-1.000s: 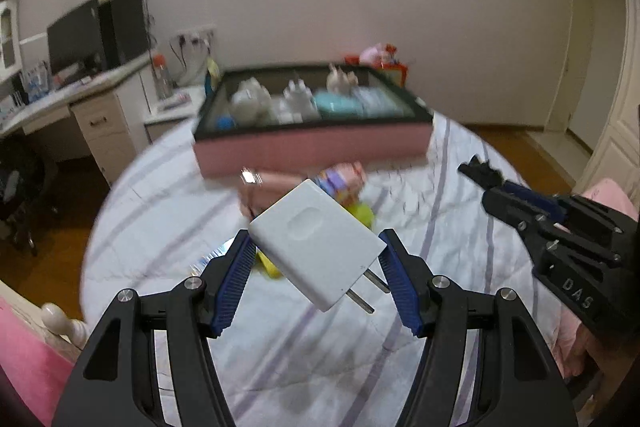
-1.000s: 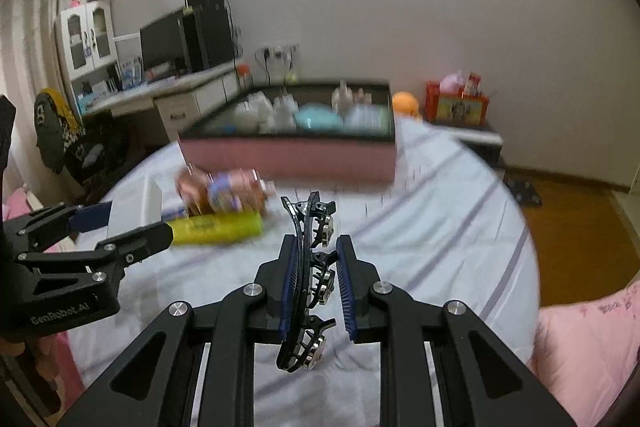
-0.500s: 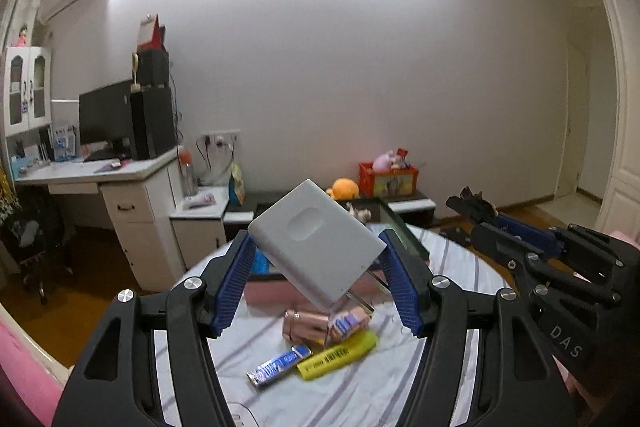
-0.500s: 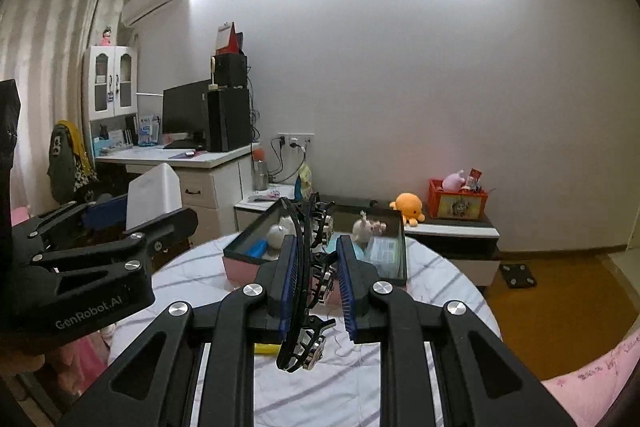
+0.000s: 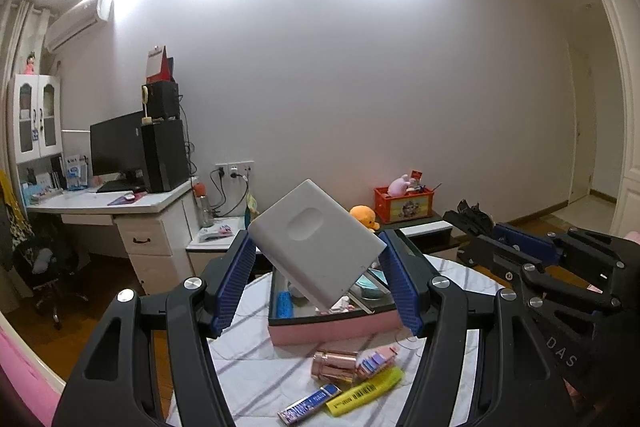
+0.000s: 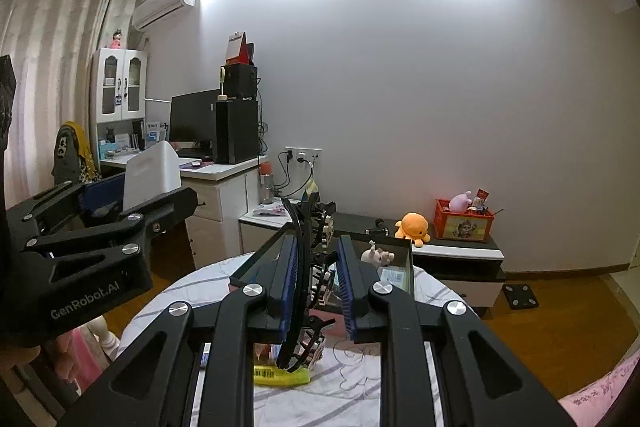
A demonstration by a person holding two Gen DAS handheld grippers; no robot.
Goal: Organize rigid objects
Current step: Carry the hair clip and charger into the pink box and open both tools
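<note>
My left gripper (image 5: 318, 281) is shut on a white charger plug (image 5: 316, 243), held high above the round table (image 5: 248, 367). My right gripper (image 6: 316, 281) is shut on a black hair claw clip (image 6: 310, 267), also held high. The pink box with a black rim (image 5: 332, 327) stands on the table below and holds several small items. A rose-gold tube (image 5: 334, 365), a yellow tube (image 5: 366, 391) and a blue bar (image 5: 310, 403) lie on the striped cloth in front of the box. The left gripper with the charger plug (image 6: 150, 175) shows at the left of the right wrist view.
A white desk (image 5: 132, 211) with a monitor and a black tower stands at the back left. A low cabinet (image 6: 456, 259) carries an orange plush toy (image 6: 412, 225) and a red crate (image 6: 464, 223). A pink bed edge (image 6: 600, 395) lies at the right.
Both grippers have lifted and tilted upward with their objects; the table and box have dropped low in view. Neither grip has changed.
</note>
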